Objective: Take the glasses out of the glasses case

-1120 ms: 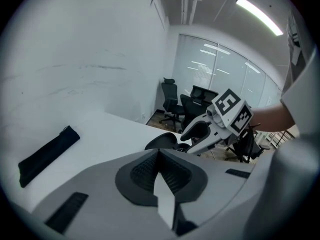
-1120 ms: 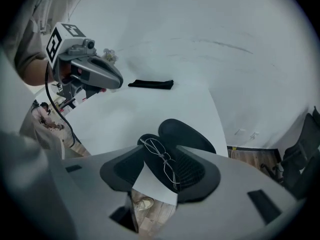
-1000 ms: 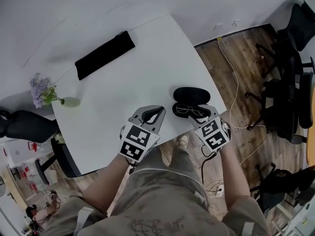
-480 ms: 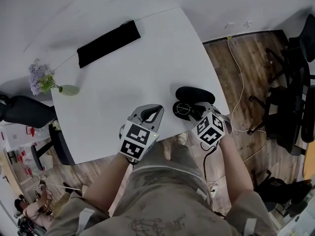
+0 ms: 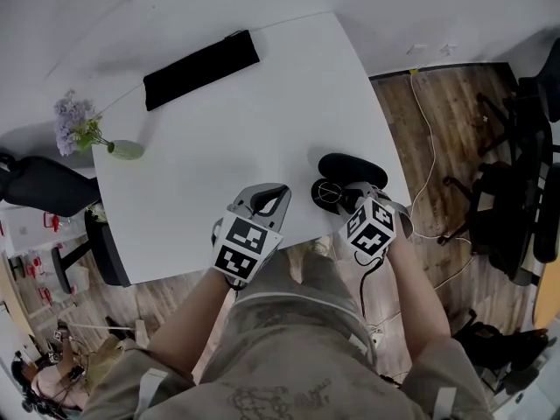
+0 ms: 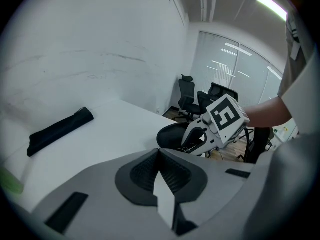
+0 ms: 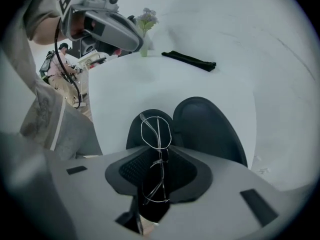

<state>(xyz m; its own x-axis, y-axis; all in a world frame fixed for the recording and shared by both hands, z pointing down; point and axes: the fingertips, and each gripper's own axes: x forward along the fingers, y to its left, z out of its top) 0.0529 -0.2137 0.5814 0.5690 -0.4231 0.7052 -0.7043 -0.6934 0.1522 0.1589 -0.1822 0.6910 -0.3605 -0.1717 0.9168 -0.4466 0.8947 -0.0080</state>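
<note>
The black glasses case (image 5: 354,166) lies open near the white table's front right corner, its lid (image 7: 210,126) turned back. Thin wire-framed glasses (image 7: 156,134) rest in its lower half (image 5: 331,191). My right gripper (image 5: 346,201) points steeply down into the case; its jaws have just been closing and its pads now pinch the glasses frame (image 7: 157,184). My left gripper (image 5: 273,197) hovers just left of the case, shut and empty (image 6: 159,176). From the left gripper view the case (image 6: 170,134) shows behind the right gripper (image 6: 200,136).
A long black pouch (image 5: 201,68) lies at the table's far side. A small vase of purple flowers (image 5: 87,138) stands at the far left corner. The table edge (image 5: 385,160) runs close to the case; beyond it are office chairs (image 5: 516,191) and a cable (image 5: 429,147) on the wood floor.
My right gripper has come down over the case, rolled, and now covers part of the glasses. My left gripper has sunk a little.
</note>
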